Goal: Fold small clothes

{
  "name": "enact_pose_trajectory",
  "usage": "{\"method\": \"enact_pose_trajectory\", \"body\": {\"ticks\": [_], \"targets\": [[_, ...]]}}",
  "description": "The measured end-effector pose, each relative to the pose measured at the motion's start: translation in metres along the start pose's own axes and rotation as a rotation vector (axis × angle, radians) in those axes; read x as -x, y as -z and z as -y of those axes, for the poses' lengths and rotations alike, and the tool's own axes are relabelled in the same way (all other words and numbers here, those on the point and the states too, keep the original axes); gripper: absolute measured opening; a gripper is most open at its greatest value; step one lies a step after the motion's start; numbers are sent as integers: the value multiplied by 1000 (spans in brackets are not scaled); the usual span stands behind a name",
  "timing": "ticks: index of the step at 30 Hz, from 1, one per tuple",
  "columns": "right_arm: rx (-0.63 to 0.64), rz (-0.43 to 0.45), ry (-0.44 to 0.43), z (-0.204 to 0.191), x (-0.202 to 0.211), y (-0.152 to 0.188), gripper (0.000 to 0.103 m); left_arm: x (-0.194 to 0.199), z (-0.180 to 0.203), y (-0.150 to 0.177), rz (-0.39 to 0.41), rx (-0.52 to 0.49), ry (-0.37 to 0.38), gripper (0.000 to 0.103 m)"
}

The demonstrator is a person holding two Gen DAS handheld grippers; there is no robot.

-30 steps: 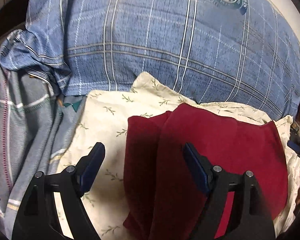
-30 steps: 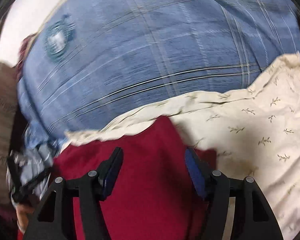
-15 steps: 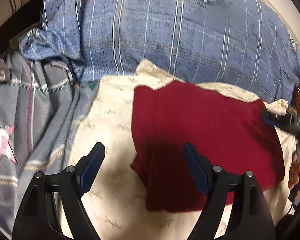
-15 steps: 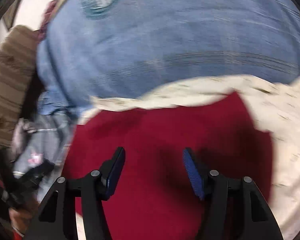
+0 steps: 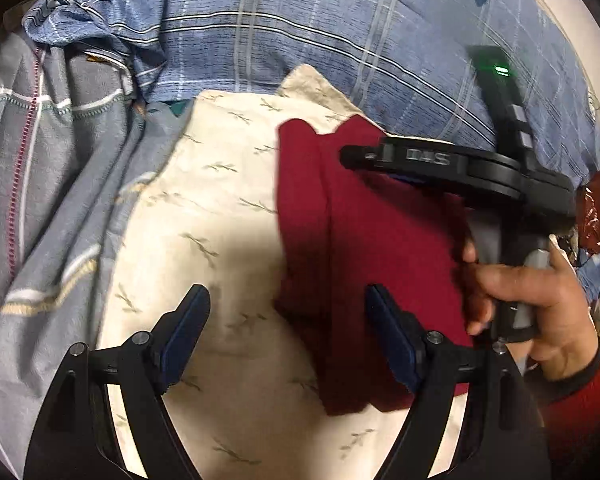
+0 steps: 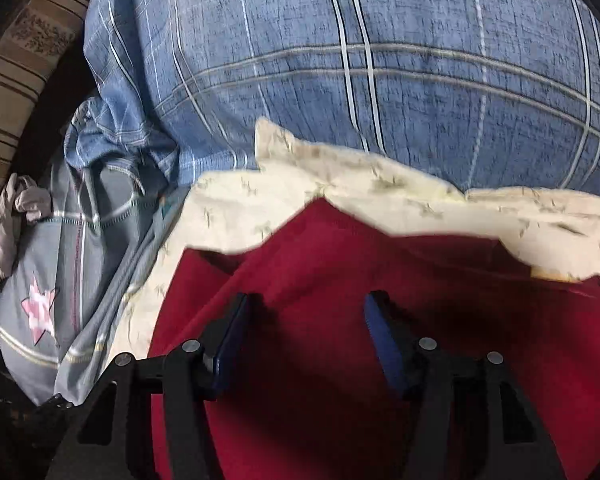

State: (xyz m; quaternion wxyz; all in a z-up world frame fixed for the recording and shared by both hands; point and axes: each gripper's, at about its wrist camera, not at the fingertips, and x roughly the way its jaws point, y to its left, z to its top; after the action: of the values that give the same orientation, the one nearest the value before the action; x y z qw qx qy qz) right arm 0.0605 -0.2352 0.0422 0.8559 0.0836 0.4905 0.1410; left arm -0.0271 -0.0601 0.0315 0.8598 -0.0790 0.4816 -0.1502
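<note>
Leftmost, a grey bedsheet (image 5: 56, 208) with a pink star (image 6: 39, 307) lies rumpled beside a cream leaf-print cloth (image 5: 204, 216); a blue plaid pillow (image 5: 308, 36) rises behind both, touching the cream cloth's far edge. Over the cream cloth hover the left tongs (image 5: 287, 330) — fingers spread well apart, nothing between them, the left finger over bare cream print and the right finger over the red cloth's edge. The red garment (image 5: 384, 248) lies on the cream cloth right of centre, with a lengthwise fold along its left side; its near end reaches down between the left tongs' fingers and past the right one. Further right, the right tongs (image 6: 303, 334) sit low over the red garment, fingers parted and gripping nothing, red fabric filling the gap below them; in the left wrist view the right hand (image 5: 540, 300) grips that tool's handle, its body reaching leftward over the garment's far end.
</note>
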Motion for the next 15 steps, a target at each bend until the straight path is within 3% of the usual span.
{"method": "enact_pose_trajectory", "body": {"ticks": [5,8,10,13,15], "targets": [[-24,23,-109,4,59,31,62,11,-3,0,0,-22,16,80],[11,31,-157,-2,96,65,65,22,0,5,8,-48,64,80],[34,30,-210,-10,113,97,65,30,-3,6,40,-30,52,80],[63,6,-260,-33,113,132,65,28,-17,2,53,36,31,80],[116,3,-225,-47,106,141,64,27,-22,0,70,70,21,80]]}}
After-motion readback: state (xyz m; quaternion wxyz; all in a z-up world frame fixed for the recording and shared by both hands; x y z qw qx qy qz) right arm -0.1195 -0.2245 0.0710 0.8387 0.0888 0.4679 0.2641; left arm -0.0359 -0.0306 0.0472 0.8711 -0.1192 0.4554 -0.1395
